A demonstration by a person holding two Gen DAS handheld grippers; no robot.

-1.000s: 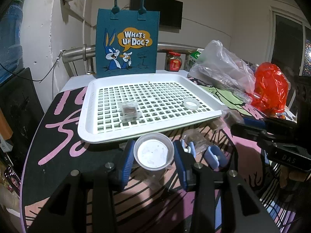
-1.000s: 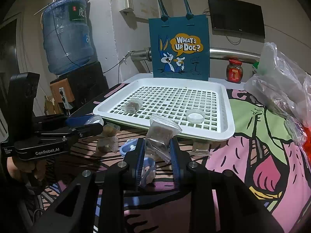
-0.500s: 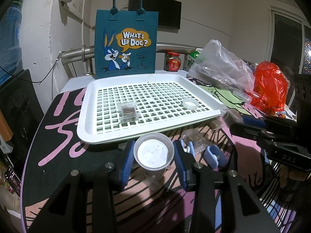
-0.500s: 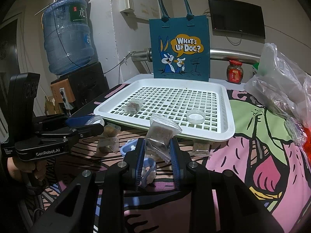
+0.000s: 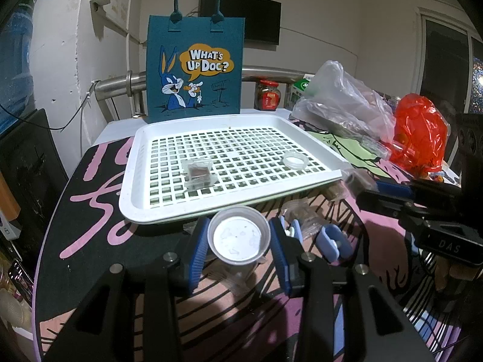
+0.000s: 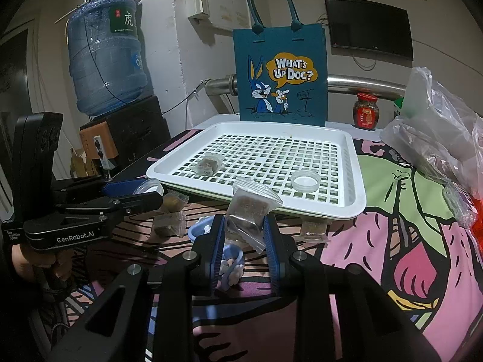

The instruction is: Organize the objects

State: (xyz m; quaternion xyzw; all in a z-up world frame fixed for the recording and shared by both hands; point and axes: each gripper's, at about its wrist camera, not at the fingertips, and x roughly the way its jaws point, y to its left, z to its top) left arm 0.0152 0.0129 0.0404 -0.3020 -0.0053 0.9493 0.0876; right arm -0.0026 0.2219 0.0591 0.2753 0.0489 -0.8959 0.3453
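My left gripper (image 5: 239,241) is shut on a small clear plastic cup (image 5: 238,238) with a white bottom, held just in front of the white slotted tray (image 5: 135,205). My right gripper (image 6: 244,235) is shut on a clear zip bag of brown stuff (image 6: 249,211), near the tray's front edge (image 6: 332,211). In the tray lie a small bagged brown block (image 5: 197,172) and a clear round lid (image 5: 294,160). From the right wrist view the left gripper (image 6: 145,193) appears at the left with the cup (image 6: 148,186).
More brown bags (image 6: 169,224) and blue clips (image 5: 332,241) lie on the patterned table in front of the tray. A teal tote bag (image 5: 193,66) stands behind it, with a red jar (image 5: 267,95). Clear (image 5: 341,102) and red (image 5: 419,132) plastic bags sit right. A water bottle (image 6: 105,57) stands left.
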